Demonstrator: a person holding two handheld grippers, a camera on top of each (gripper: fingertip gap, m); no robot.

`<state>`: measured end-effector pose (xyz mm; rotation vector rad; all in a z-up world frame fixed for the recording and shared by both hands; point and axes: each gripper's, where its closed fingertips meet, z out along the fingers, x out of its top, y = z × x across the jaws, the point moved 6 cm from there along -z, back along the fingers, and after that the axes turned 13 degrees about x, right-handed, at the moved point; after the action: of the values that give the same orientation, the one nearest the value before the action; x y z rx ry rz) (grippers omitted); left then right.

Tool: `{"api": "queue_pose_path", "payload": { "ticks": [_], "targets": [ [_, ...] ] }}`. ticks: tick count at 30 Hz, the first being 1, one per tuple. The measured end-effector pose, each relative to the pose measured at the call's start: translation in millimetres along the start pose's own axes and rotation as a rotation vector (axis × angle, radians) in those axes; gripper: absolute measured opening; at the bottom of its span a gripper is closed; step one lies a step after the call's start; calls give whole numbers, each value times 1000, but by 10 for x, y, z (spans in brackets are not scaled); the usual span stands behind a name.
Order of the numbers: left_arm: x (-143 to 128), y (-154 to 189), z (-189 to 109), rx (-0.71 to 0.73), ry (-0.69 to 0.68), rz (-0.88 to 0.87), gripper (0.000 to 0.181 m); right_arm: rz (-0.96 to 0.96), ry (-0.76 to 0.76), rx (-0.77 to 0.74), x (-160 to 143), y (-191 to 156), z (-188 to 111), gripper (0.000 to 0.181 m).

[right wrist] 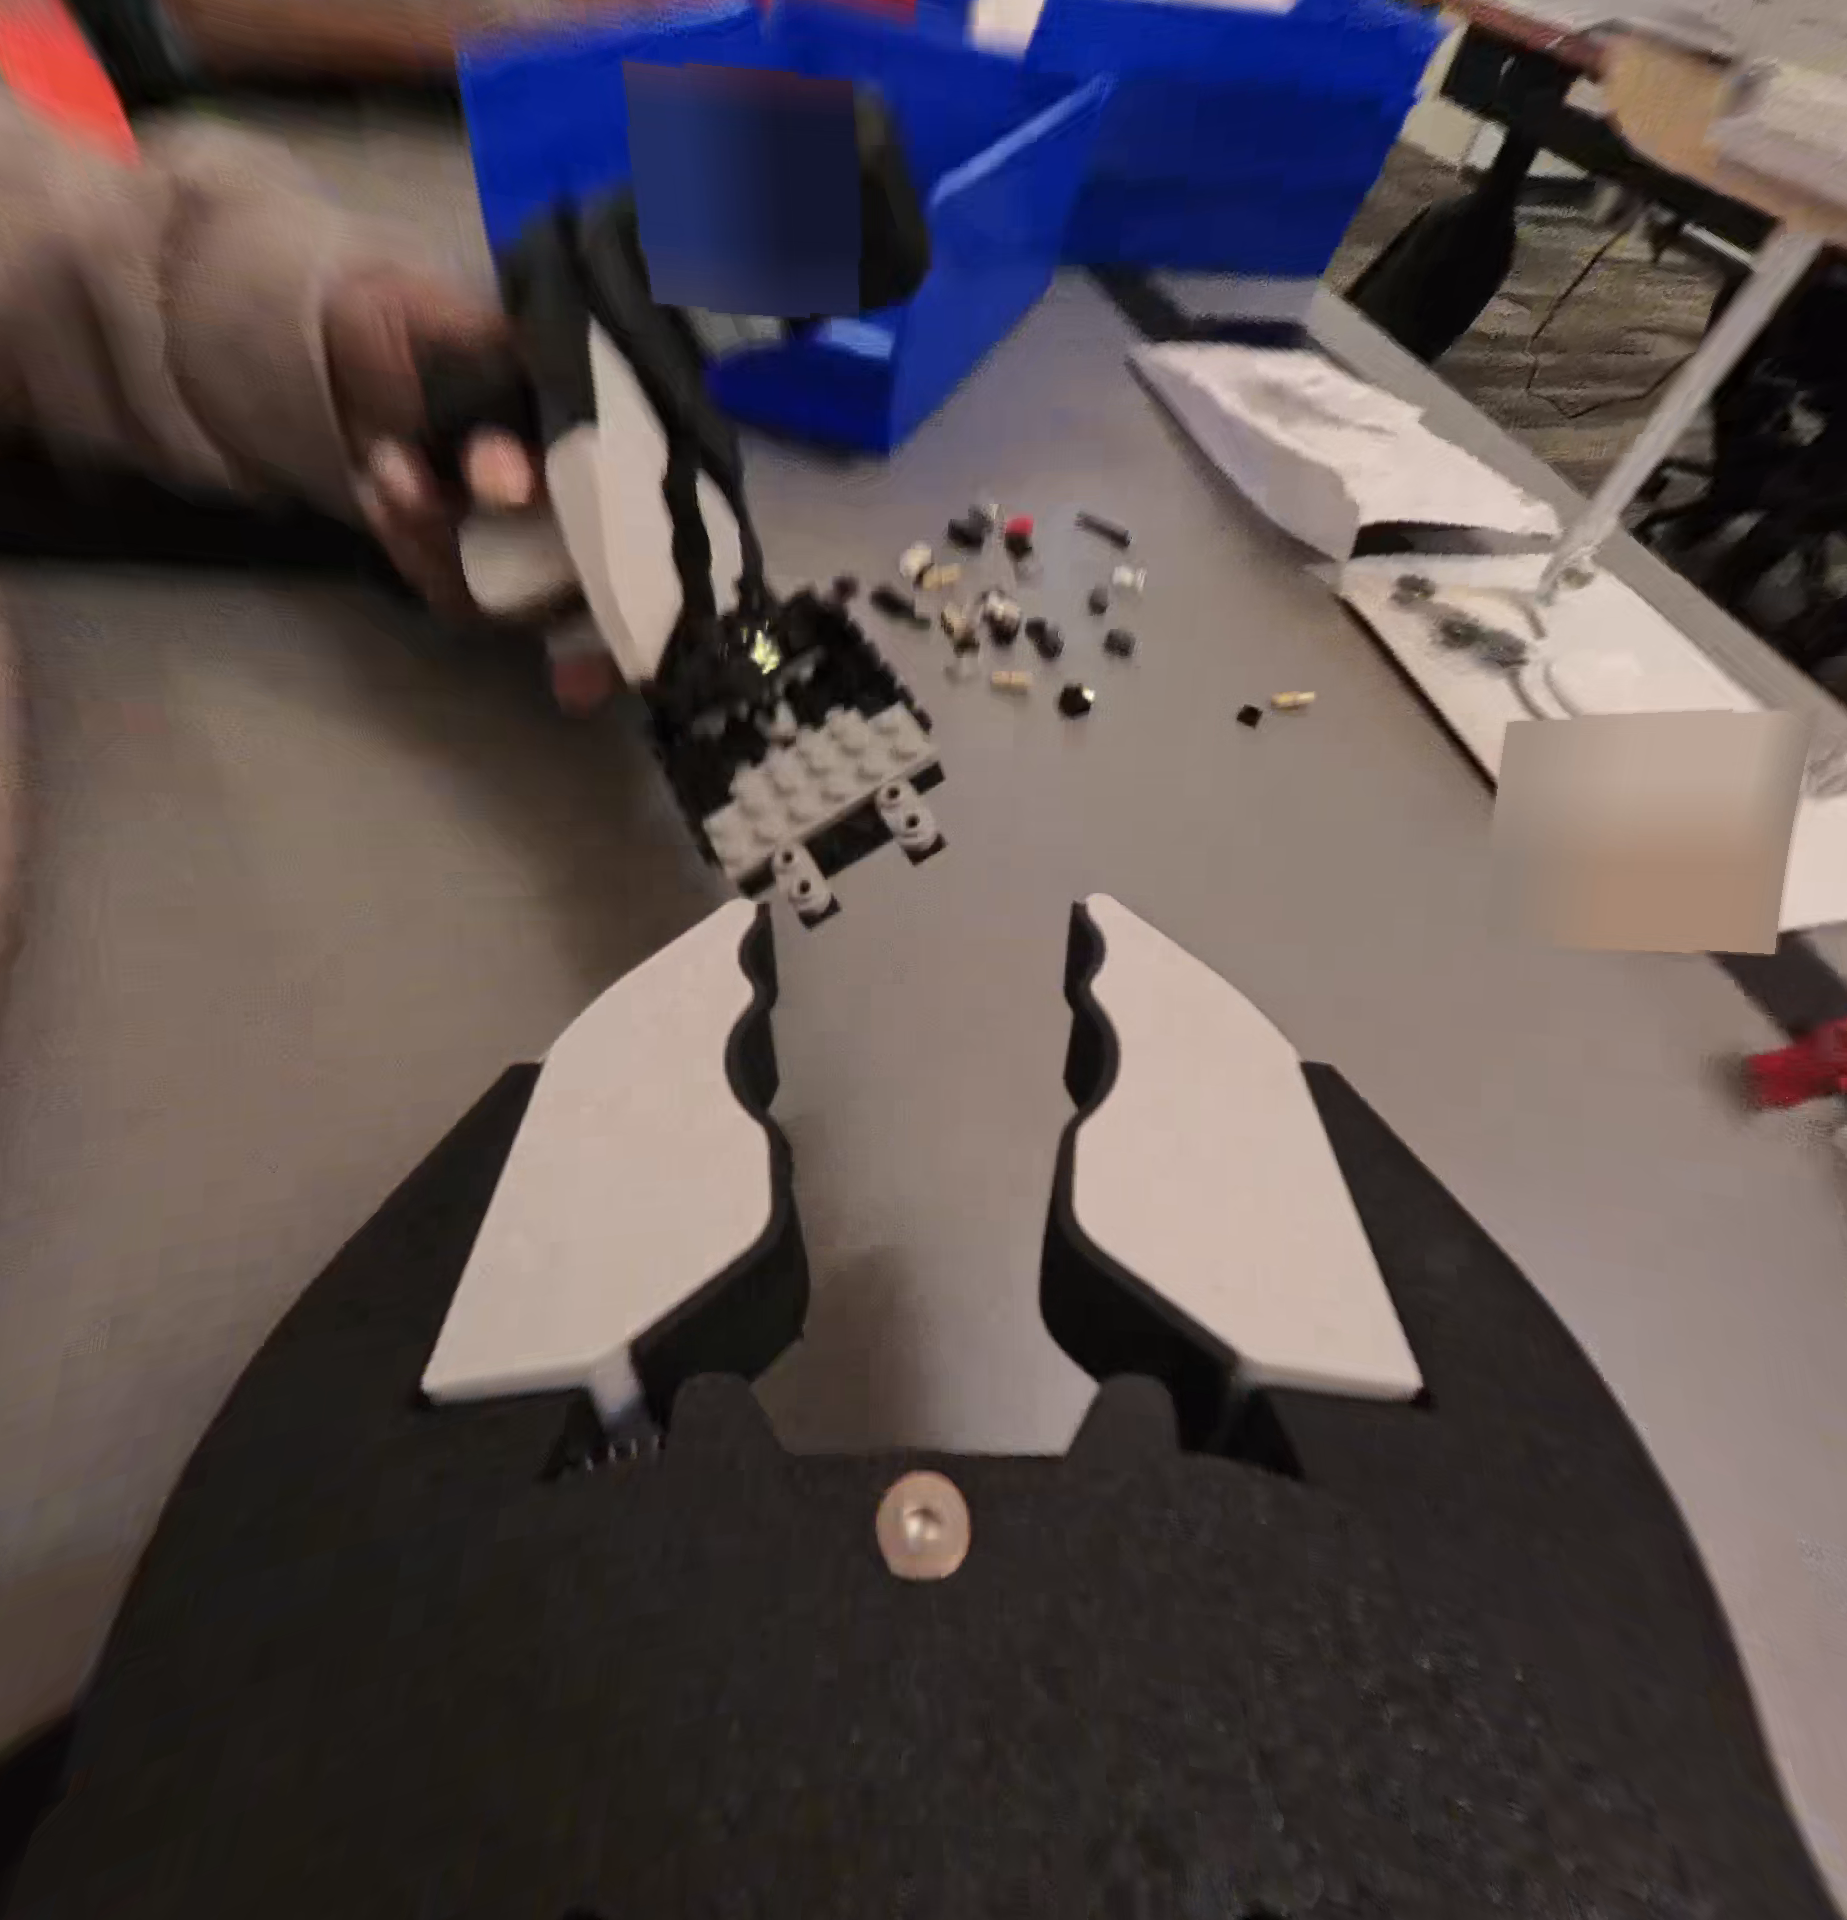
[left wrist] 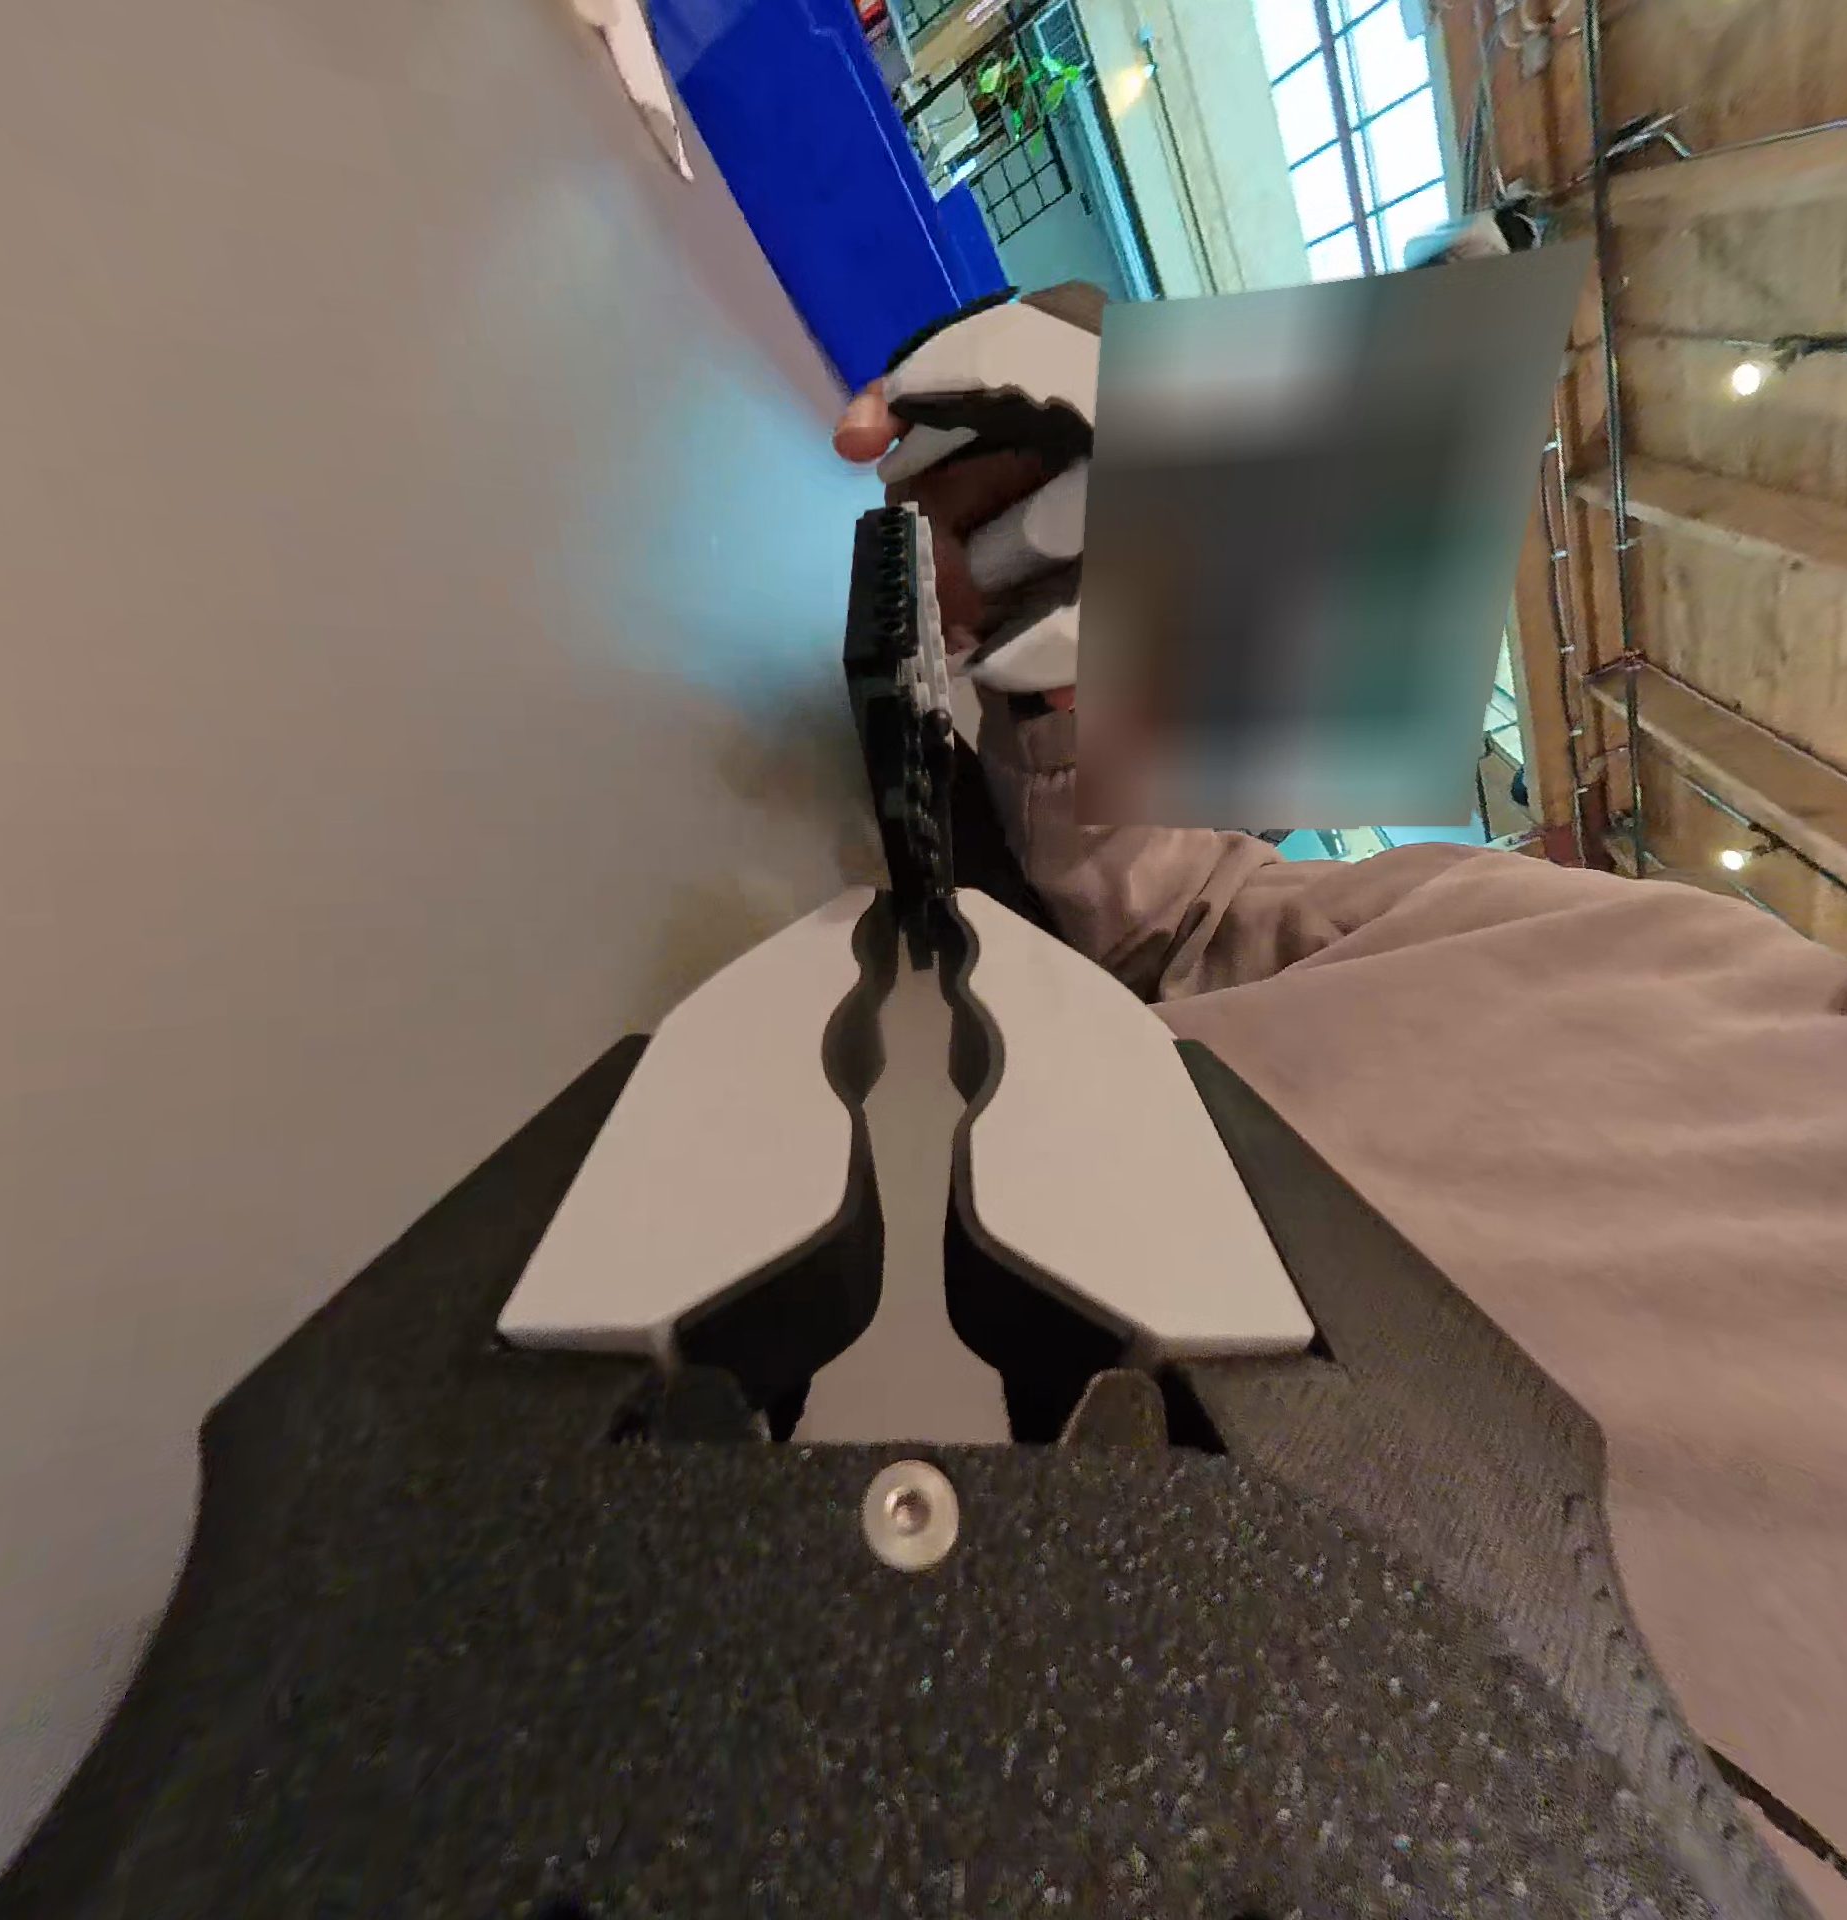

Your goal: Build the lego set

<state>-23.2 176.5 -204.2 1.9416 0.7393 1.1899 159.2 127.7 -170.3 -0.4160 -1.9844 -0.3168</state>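
My left gripper (left wrist: 914,914) is shut on the edge of a black and grey lego assembly (left wrist: 898,686), which sticks out edge-on beyond the fingertips, above the grey table (left wrist: 327,623). In the right wrist view the same assembly (right wrist: 805,748) shows as a black and grey studded plate with small grey pieces along its near edge, held by the left gripper (right wrist: 732,623) in a person's hand. My right gripper (right wrist: 919,914) is open and empty, just in front of the assembly and apart from it. The right wrist view is blurred.
Several small loose lego pieces (right wrist: 1023,613) lie on the table (right wrist: 1210,935) beyond the assembly. Blue bins (right wrist: 960,229) stand at the back. White paper sheets and a booklet (right wrist: 1345,457) lie at the right, with red pieces (right wrist: 1812,1070) near the right edge. The tips of one gripper are about 10 centimeters away from the tips of the other.
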Motion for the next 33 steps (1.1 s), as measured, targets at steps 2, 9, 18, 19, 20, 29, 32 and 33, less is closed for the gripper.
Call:
{"api": "queue_pose_path", "payload": {
  "ticks": [2, 9, 18, 19, 20, 29, 32, 33],
  "targets": [
    [-4, -10, 22, 4, -15, -12, 8, -113, -95, 14, -14, -46, 103, 54],
    [-20, -50, -6, 14, -14, -37, 8, -309, -261, 126, 53, -66, 283, 49],
    [-25, -65, -13, 6, -5, -65, 8, -321, -330, 274, 80, 63, 374, 34],
    [-23, -66, -10, 14, 0, -56, 8, -295, -336, 299, 57, 89, 380, 34],
    [-18, -72, -12, 32, 6, -44, 8, -284, -352, 311, 24, 121, 389, 34],
    [65, -209, -159, 304, 37, 150, 25, -162, -390, 445, -340, 340, 404, 34],
    [71, -201, -148, 328, 48, 220, 25, -167, -419, 444, -406, 366, 416, 34],
    [66, -200, -137, 337, 47, 245, 25, -169, -426, 433, -423, 381, 412, 34]
  ]
}}
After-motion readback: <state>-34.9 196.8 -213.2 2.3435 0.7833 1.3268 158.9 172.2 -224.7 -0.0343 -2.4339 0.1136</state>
